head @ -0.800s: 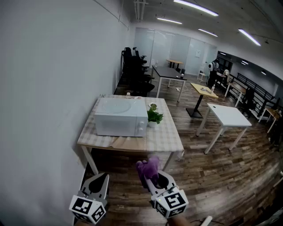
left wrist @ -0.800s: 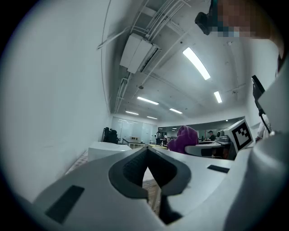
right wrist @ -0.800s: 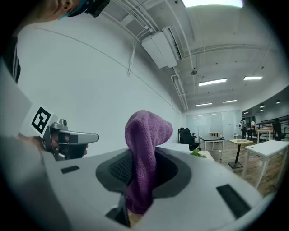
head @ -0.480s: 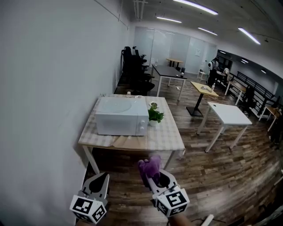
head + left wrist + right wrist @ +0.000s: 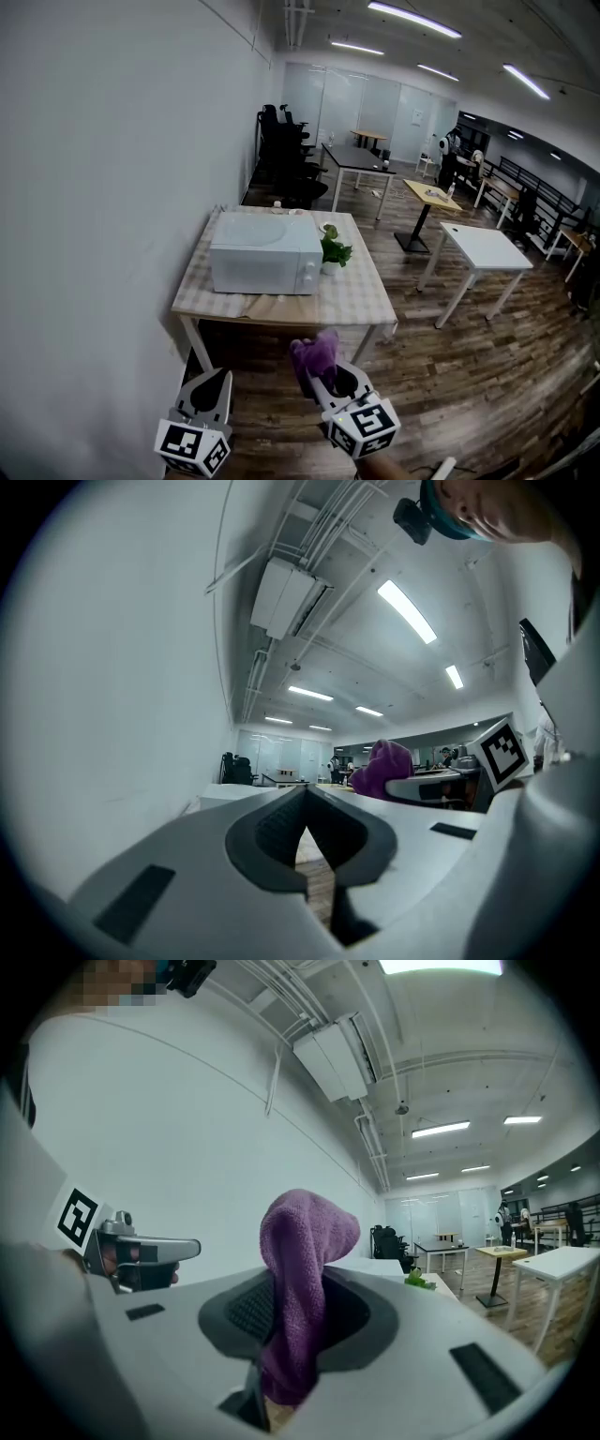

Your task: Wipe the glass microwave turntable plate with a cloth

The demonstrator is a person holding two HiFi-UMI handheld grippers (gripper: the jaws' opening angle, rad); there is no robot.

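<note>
1. Microwave [image 5: 265, 253]: white, stood on checked-top table [image 5: 361, 298], by the wall. Taken as ref. pt. for all entries below.
2. Glass turntable plate [image 5: 251, 228]: seen as a faint round outline laid flat on top of microwave, twd. its left side. Too small for further detail.
3. Potted plant [image 5: 332, 250]: set just right of microwave, on same table.
4. Cloth [image 5: 298, 1283]: purple, bunched. Held well short of microwave, on the near side, off the table and apart from plate.
5. Right gripper [image 5: 292, 1312]: jaws pinched on cloth, whose top stands up above the pads. Pointed level twd. microwave.
6. Left gripper [image 5: 305, 803]: jaws pressed together, empty. Held low, near side of microwave, beside right gripper.
7. White table [image 5: 485, 246]: stood well right of microwave.
8. Office chairs [image 5: 286, 155]: black, grouped beyond microwave, along the wall.
</note>
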